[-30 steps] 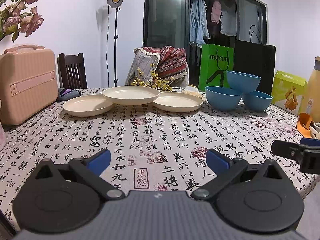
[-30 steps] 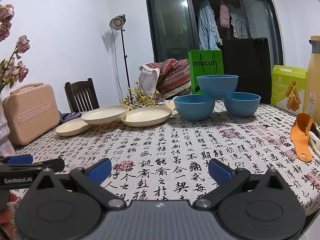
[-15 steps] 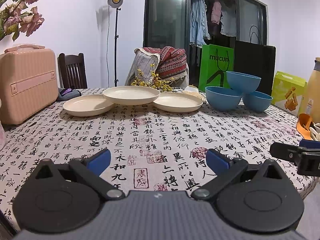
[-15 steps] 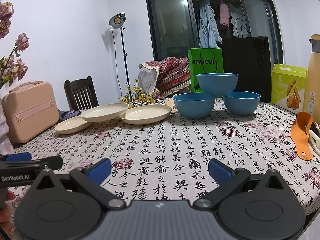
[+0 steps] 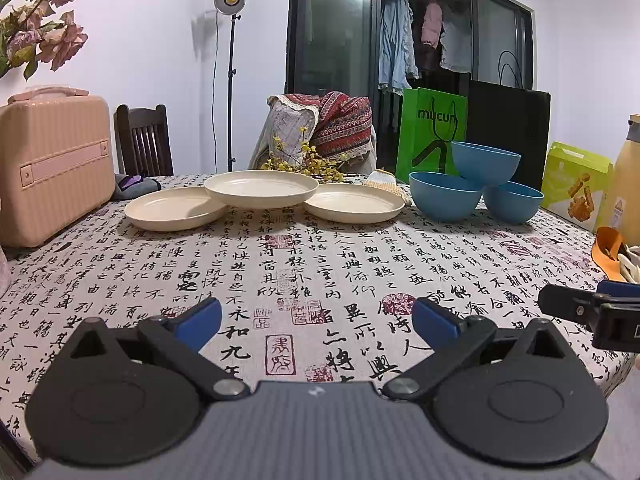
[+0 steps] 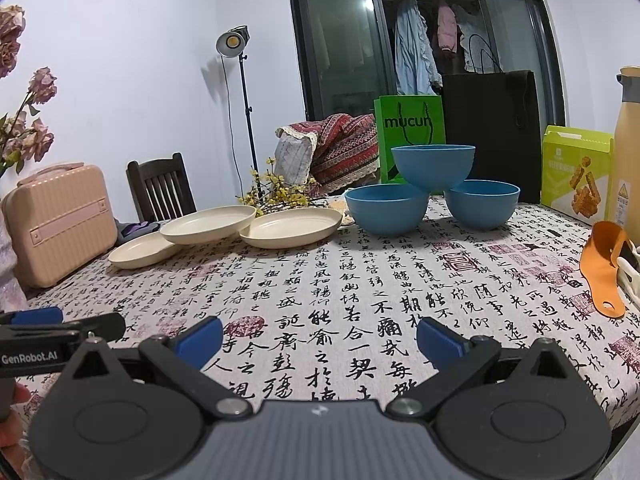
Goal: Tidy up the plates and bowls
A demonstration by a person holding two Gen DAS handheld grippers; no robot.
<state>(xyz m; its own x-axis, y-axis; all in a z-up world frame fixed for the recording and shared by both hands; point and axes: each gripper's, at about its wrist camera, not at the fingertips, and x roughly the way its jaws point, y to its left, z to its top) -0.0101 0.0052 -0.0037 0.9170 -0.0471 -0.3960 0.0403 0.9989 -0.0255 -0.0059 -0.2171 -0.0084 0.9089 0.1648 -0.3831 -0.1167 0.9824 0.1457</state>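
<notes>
Left gripper, right gripper: jaws wide open, holding nothing, above near table edge. Three cream plates, three blue bowls far side.

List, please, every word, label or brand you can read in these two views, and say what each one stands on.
"mucun": on the green paper bag behind the blue bowls.
"GenRobot.AI": on the side of the left tongs, seen from the right wrist.
Chinese calligraphy and red seal stamps: printed all over the tablecloth; I leave it unquoted.
Print on the lime-green box and the label on the beige bottle: too small to read.
</notes>
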